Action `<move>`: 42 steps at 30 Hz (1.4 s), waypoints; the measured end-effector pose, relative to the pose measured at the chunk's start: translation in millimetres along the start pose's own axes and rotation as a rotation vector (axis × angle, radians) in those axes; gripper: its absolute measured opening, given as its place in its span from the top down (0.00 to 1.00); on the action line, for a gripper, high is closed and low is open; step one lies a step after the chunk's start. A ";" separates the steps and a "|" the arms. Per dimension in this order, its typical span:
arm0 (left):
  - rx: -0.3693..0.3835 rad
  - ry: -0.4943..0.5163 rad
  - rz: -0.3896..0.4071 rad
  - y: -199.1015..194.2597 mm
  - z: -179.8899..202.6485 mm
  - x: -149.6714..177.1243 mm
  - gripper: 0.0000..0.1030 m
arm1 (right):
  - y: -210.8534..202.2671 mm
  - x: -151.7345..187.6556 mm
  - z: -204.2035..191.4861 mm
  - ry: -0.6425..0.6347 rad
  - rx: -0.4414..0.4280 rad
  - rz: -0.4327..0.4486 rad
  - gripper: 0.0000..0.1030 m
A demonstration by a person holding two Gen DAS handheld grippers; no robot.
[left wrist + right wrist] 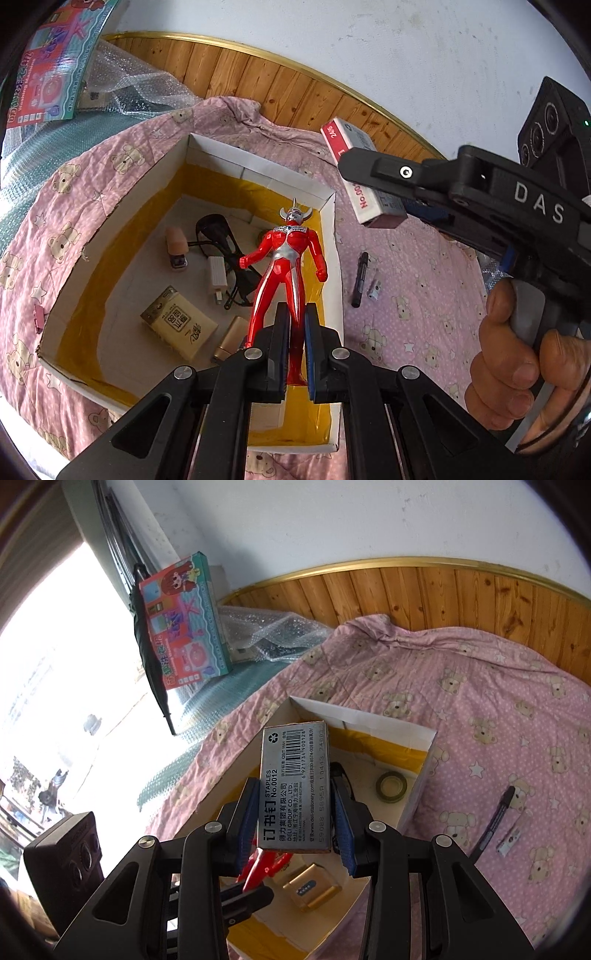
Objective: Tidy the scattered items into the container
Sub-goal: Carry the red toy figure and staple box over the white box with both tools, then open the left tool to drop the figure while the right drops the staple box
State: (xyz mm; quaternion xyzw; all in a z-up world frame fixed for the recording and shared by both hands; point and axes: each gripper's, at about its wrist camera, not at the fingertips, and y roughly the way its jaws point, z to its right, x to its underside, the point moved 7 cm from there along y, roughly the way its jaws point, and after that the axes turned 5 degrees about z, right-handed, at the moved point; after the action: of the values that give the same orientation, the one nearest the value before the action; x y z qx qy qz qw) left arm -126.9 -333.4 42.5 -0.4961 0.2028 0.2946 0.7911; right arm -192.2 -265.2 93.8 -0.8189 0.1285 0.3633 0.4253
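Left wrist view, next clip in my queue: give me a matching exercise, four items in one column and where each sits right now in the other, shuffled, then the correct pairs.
Items:
1. red figure
2. staples box
3. black pen
4. tissue pack

Places:
A. lying on the pink bedspread, outside the cardboard box
B. clamped in the right tool
C. lying on the floor of the cardboard box
D. clamped by the legs in the left tool, over the cardboard box

Pairs: 1-D, 2-B, 3-A, 4-C
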 end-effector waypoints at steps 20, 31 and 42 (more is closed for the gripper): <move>-0.100 -0.104 -0.036 19.4 -56.9 -13.4 0.92 | 55.8 -0.6 25.1 0.027 -0.023 -0.079 0.62; -0.124 -0.132 -0.036 35.6 -72.1 -21.4 0.92 | 76.5 10.0 41.5 0.075 -0.019 -0.119 0.62; -0.144 -0.131 -0.061 61.1 -78.4 -26.9 0.92 | 88.6 14.1 55.1 0.091 0.002 -0.139 0.61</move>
State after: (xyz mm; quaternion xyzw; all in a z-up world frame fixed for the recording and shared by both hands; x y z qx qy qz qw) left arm -190.0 -391.0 -15.1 -0.5373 0.1136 0.3163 0.7736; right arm -255.1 -273.9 9.8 -0.8411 0.0906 0.2953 0.4439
